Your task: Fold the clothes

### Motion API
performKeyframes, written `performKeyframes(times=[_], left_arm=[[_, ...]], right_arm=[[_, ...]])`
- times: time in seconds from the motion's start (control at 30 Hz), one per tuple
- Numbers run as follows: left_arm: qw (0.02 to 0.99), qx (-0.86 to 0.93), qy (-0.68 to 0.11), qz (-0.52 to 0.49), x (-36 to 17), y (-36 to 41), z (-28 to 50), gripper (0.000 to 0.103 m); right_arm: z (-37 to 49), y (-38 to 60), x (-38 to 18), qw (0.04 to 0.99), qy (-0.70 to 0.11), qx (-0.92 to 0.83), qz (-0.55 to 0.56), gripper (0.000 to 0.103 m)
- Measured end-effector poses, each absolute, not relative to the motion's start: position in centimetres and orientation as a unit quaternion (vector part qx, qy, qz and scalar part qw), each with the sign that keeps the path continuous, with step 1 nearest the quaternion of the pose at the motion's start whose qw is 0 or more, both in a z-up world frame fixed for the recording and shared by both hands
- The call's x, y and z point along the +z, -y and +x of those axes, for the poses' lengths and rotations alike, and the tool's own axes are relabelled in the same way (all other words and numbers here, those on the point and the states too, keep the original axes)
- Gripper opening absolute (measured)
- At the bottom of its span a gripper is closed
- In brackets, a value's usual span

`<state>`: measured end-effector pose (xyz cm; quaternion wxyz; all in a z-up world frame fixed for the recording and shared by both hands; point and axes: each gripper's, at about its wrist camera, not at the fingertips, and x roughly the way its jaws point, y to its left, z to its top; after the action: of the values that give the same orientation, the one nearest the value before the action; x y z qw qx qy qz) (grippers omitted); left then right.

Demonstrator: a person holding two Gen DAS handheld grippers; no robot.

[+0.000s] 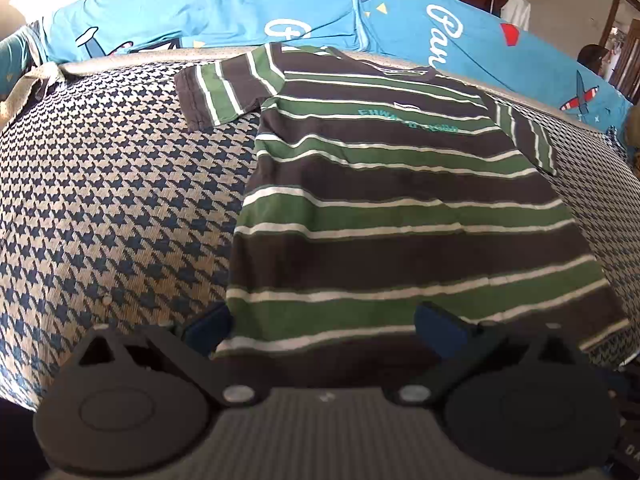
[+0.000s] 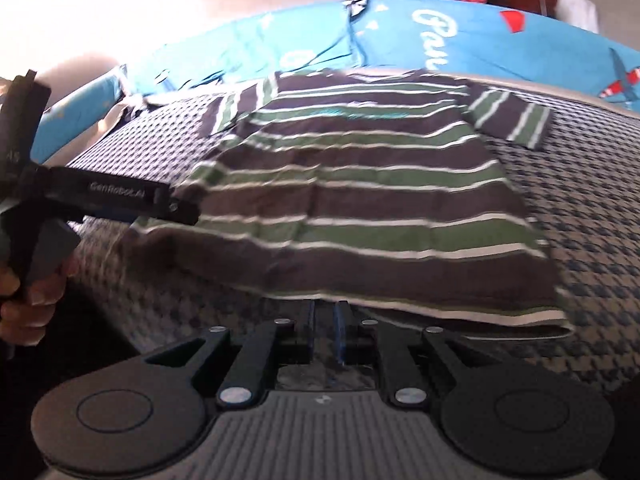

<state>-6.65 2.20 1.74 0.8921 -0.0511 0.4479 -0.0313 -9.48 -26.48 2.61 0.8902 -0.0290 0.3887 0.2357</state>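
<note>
A T-shirt (image 1: pixel 400 184) striped in dark brown, green and white lies flat, face up, on the houndstooth bed cover (image 1: pixel 120 200), collar at the far end and both sleeves spread. My left gripper (image 1: pixel 322 328) stands wide open over the near hem, one blue pad off the shirt's left edge, the other above the cloth. In the right wrist view the same T-shirt (image 2: pixel 360 184) lies ahead, and my right gripper (image 2: pixel 324 316) has its pads almost together at the near hem. No cloth shows between them. A hand (image 2: pixel 28 288) holds the left gripper (image 2: pixel 176 208) over the shirt's near left corner.
Blue printed pillows (image 1: pixel 200 12) line the far side of the bed. Dark wooden furniture (image 1: pixel 624 52) stands at the back right. The bed cover (image 2: pixel 580 220) drops away at its near edge, close under both grippers.
</note>
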Motion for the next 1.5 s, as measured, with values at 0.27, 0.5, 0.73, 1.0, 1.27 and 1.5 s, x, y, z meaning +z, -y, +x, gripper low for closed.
performKeyframes(times=[0.27, 0.5, 0.73, 1.0, 1.27, 1.5], left_arm=[[0.891, -0.030, -0.451, -0.051, 1.8, -1.8, -7.1, 0.103], [0.889, -0.033, -0.455, -0.045, 2.0, -1.5, -8.0, 0.103], [0.887, -0.050, -0.458, -0.028, 2.2, -1.0, -9.1, 0.103], [0.885, -0.053, -0.463, 0.003, 1.7, 0.2, -9.2, 0.103], [0.885, -0.013, -0.465, -0.010, 1.1, -0.7, -7.8, 0.103], [0.883, 0.002, -0.465, -0.061, 1.4, -2.9, -7.2, 0.103]], right_arm=[[-9.0, 25.0, 1.5, 0.880, -0.400, 0.250, -0.053, 0.012], [-8.1, 24.7, 1.6, 0.884, -0.392, 0.251, -0.036, 0.012], [-7.0, 25.0, 2.2, 0.883, -0.392, 0.258, 0.008, 0.012], [-4.8, 26.2, 2.7, 0.883, -0.392, 0.244, 0.088, 0.012], [-3.6, 26.3, 2.6, 0.886, -0.391, 0.234, 0.089, 0.013], [-3.9, 26.2, 2.6, 0.885, -0.389, 0.245, 0.070, 0.024]])
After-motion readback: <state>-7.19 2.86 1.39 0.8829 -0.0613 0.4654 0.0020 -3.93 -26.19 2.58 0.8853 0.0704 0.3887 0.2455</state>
